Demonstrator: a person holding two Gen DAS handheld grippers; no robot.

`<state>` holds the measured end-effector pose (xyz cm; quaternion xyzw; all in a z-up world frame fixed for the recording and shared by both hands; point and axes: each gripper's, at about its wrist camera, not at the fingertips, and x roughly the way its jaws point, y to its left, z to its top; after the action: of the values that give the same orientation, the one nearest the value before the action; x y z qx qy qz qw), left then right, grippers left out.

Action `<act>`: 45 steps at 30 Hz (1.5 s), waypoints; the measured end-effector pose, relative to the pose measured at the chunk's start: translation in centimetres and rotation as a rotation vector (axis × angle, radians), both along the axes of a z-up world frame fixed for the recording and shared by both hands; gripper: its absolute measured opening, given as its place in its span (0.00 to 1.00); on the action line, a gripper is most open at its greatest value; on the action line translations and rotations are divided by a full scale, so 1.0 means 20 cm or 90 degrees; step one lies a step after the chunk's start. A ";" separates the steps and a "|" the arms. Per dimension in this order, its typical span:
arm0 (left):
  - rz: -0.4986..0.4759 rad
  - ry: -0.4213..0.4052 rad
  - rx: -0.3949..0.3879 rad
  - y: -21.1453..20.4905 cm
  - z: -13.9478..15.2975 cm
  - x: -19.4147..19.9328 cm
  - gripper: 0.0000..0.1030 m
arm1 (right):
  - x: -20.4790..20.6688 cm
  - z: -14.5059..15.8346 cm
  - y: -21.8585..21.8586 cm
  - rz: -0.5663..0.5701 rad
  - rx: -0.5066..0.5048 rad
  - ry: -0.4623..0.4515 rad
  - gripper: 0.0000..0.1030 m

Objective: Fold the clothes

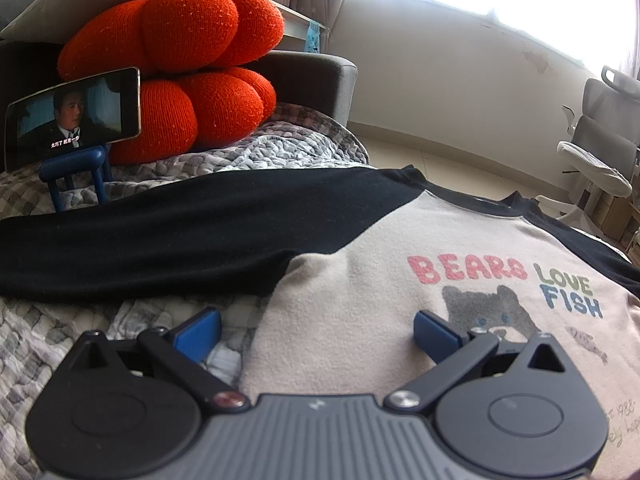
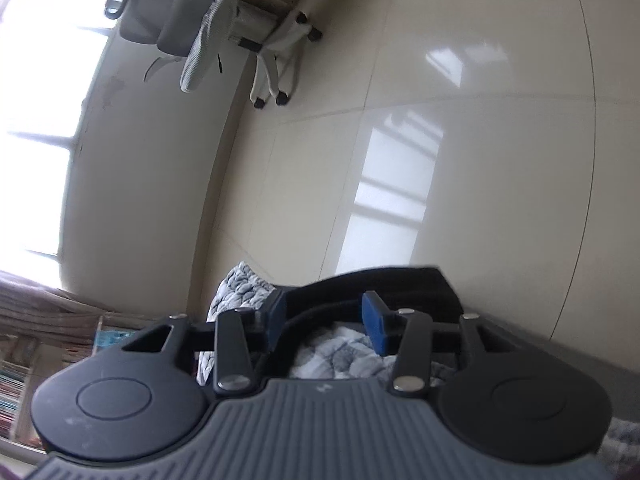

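The raglan shirt lies flat on the quilt, filling the centre and right of the left view. Left gripper is spread wide, gripping nothing. Right gripper is half-spread around the black sleeve at lower centre — I'd get the pads fully over the cuff edge before pinching.

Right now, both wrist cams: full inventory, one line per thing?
Beige raglan shirt with black sleeves and bear print: 1, beige and black, flat on the quilt, one sleeve stretched sideways.
Black sleeve end: 1, black, between the right gripper's fingers at the quilt edge.
Grey patterned quilt: 1, grey and white, under the shirt.
Orange knitted pumpkin cushion: 1, orange, against the dark sofa.
Phone playing video: 1, on a blue stand.
White mesh office chair: 1, on the tiled floor.
Left gripper: 1, blue pads, open over the shirt's side.
Right gripper: 1, open.
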<state>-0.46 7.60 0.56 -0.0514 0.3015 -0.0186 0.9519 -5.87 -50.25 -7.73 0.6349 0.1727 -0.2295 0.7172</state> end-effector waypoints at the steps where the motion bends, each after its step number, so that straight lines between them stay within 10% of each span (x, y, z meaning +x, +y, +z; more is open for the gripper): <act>1: 0.000 0.000 0.001 0.00 0.00 0.00 1.00 | 0.00 -0.01 -0.01 0.004 0.012 -0.005 0.50; 10: 0.000 0.003 0.015 -0.01 0.00 0.00 1.00 | 0.13 -0.07 -0.08 0.021 0.115 -0.022 0.55; 13: 0.000 0.004 0.018 -0.01 0.00 0.01 1.00 | 0.15 -0.03 -0.08 0.033 0.068 -0.018 0.11; 14: 0.000 0.004 0.018 -0.01 0.00 0.01 1.00 | 0.15 0.01 -0.07 0.029 0.042 -0.029 0.10; 24: 0.001 0.004 0.015 -0.01 0.00 0.00 1.00 | 0.10 0.72 0.36 0.058 -0.385 -0.160 0.09; 28: -0.001 0.002 -0.019 0.03 0.02 0.00 0.99 | 0.26 0.95 1.09 0.338 -0.743 -0.160 0.12; 32: 0.006 -0.020 -0.177 0.24 0.08 -0.06 0.99 | 0.29 0.69 1.87 0.720 -1.045 -0.061 0.17; 37: 0.089 -0.029 -0.426 0.61 0.10 -0.19 0.99 | 0.11 0.51 2.03 0.862 -1.034 -0.106 0.39; 45: 0.076 -0.006 -0.440 0.64 0.13 -0.19 0.99 | 0.30 0.66 1.86 0.790 -0.936 -0.086 0.43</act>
<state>-4.33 20.36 3.18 -0.3885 0.2693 -0.0639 0.8789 0.20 -13.10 5.54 -0.1656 0.2491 0.1771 0.9376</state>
